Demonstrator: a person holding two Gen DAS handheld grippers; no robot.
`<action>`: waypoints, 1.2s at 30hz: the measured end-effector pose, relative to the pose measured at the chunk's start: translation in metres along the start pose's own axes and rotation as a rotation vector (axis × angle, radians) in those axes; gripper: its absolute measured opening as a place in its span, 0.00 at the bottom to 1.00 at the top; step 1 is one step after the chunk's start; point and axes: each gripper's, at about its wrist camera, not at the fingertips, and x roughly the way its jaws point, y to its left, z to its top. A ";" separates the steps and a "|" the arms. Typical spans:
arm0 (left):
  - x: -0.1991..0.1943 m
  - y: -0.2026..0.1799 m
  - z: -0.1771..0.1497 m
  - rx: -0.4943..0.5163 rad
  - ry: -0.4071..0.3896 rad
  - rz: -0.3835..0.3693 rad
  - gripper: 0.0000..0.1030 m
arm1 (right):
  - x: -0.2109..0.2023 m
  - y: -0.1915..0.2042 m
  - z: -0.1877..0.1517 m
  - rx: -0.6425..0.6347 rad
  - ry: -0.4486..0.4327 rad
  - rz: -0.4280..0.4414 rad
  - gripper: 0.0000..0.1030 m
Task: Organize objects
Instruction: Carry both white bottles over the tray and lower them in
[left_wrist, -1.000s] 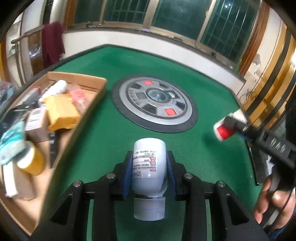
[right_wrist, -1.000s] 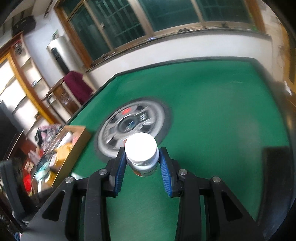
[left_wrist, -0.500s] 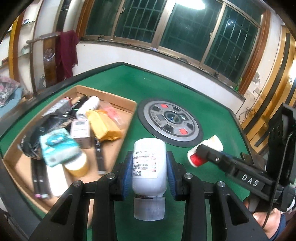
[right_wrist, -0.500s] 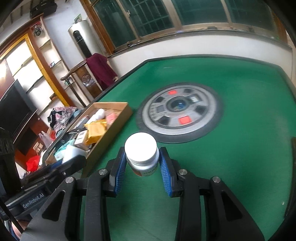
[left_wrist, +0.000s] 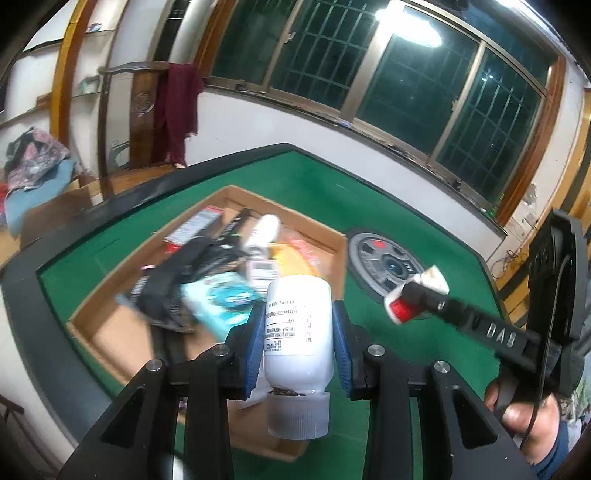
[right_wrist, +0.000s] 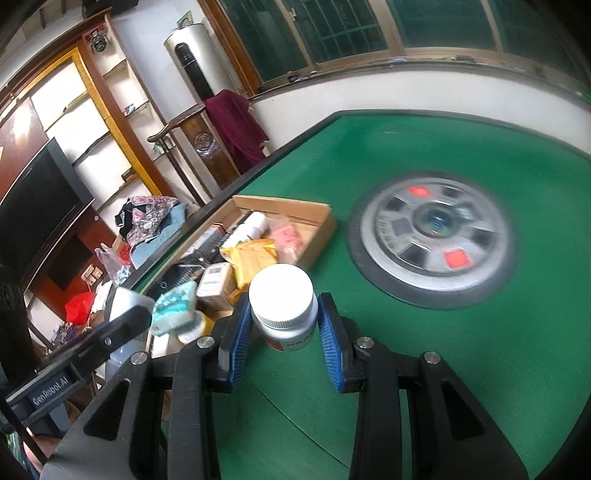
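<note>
Bottles were clamped in both tools, one each, both held in the air. Left tool (left_wrist: 298, 347) gripped a tall white bottle (left_wrist: 297, 332) by its body between the blue pads, label facing the camera, clear cap (left_wrist: 298, 415) pointing back toward the wrist, bottom end pointing away. It hung over the near corner of the cardboard box (left_wrist: 334, 240) on the green table (left_wrist: 332, 177). Box was full: black bag, teal packet (left_wrist: 221, 306), yellow envelope, small white bottle; contents were blurred.

Right tool (right_wrist: 281, 325) gripped a short white jar (right_wrist: 282, 306) just under its ribbed white cap, pads on either side, orange-edged label underneath. Jar sat above the green felt, just beside the box's right wall (right_wrist: 321, 229). Grey round hub (right_wrist: 432, 240) in the table centre was off to the right, well apart from the jar.

From the left wrist view the right tool (left_wrist: 413, 301) showed at the right with the jar in its tip, a hand (left_wrist: 524, 417) on its handle. From the right wrist view the left tool's body (right_wrist: 88, 347) showed at lower left, over the box's near end.
</note>
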 end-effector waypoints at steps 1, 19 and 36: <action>-0.002 0.006 -0.001 -0.006 -0.004 0.006 0.29 | 0.004 0.004 0.003 -0.006 0.003 0.003 0.32; 0.016 0.057 -0.020 -0.038 0.018 0.073 0.29 | 0.066 0.023 0.032 -0.057 0.084 -0.061 0.32; 0.033 0.052 -0.022 0.005 0.013 0.099 0.29 | 0.136 0.026 0.060 -0.090 0.163 -0.146 0.32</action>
